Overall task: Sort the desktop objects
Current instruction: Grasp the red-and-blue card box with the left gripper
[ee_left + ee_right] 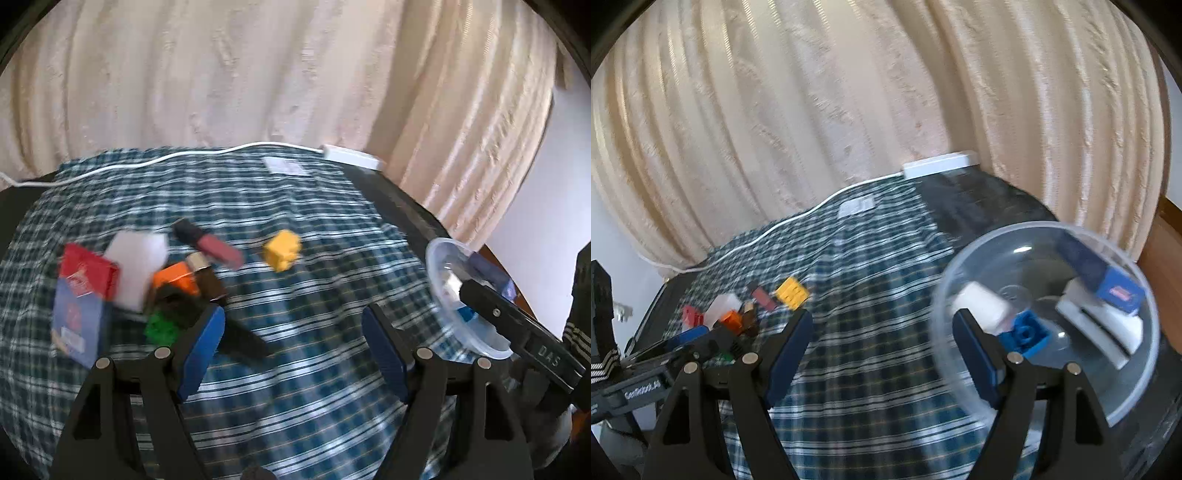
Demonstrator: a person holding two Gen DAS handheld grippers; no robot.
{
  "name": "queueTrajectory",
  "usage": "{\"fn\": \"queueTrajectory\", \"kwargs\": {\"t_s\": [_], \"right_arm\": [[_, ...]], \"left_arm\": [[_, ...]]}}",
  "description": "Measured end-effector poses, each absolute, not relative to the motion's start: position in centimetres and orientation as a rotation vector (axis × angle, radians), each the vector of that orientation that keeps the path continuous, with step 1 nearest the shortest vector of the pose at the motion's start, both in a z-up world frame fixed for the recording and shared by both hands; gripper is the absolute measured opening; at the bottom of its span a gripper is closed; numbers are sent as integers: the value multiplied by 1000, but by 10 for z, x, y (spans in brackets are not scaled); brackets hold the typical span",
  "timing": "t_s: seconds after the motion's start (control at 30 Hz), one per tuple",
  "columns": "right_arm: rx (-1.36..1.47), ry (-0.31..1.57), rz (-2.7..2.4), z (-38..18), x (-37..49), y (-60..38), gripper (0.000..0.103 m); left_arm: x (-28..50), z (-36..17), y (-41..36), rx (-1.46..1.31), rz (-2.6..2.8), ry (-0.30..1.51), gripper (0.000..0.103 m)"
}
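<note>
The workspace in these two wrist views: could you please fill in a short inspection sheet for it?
Surface: checked cloth over a dark table.
Job's things: clear bowl holds a blue brick, white blocks and a blue box; yellow brick lies alone; a pile of boxes, bricks and a pink tube is not yet sorted.
Clutter: white paper slip at the far edge.
Grippers: left gripper and right gripper both with jaws open, nothing held.
Cables: white cable runs to a white power strip.
Surroundings: cream curtain behind.
</note>
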State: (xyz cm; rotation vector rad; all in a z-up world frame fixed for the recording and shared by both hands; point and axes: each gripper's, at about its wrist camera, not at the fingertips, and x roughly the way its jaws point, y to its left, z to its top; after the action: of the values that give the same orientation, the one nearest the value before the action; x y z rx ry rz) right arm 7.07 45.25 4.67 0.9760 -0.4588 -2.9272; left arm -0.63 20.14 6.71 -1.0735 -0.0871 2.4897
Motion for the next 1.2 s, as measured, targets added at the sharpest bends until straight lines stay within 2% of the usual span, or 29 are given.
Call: {"fn": "queueTrajectory", "kwargs": {"t_s": [0.27, 0.43, 0.53, 0.67, 0.77, 0.87, 1.07, 1.2], "right_arm": [[991, -417, -2817, 40, 58, 410, 81], [959, -467, -2736, 36, 38, 386, 81], [943, -485, -2689, 44, 28, 371, 81], [843, -408, -2653, 61, 16, 347, 82], [791, -426, -2579, 51, 5, 339, 82], [963, -436, -2539, 26, -13, 334, 82], [981, -426, -2488, 21, -14, 329, 82], [1008, -307, -2492, 18, -12, 311, 82]], "left_arm": [[-12, 65, 141, -1043, 2591, -148, 80], [-21, 67, 98, -983, 2654, -227, 80], [-27, 62, 75, -981, 2690, -232, 89], [-36, 51, 57, -981, 2713, -264, 89], [-45, 38, 52, -1061, 2658, -316, 89], [-47, 34, 54, -1087, 2663, -280, 89], [-48, 32, 57, -1096, 2688, -225, 89], [-50, 28, 60, -1126, 2703, -181, 89]]}}
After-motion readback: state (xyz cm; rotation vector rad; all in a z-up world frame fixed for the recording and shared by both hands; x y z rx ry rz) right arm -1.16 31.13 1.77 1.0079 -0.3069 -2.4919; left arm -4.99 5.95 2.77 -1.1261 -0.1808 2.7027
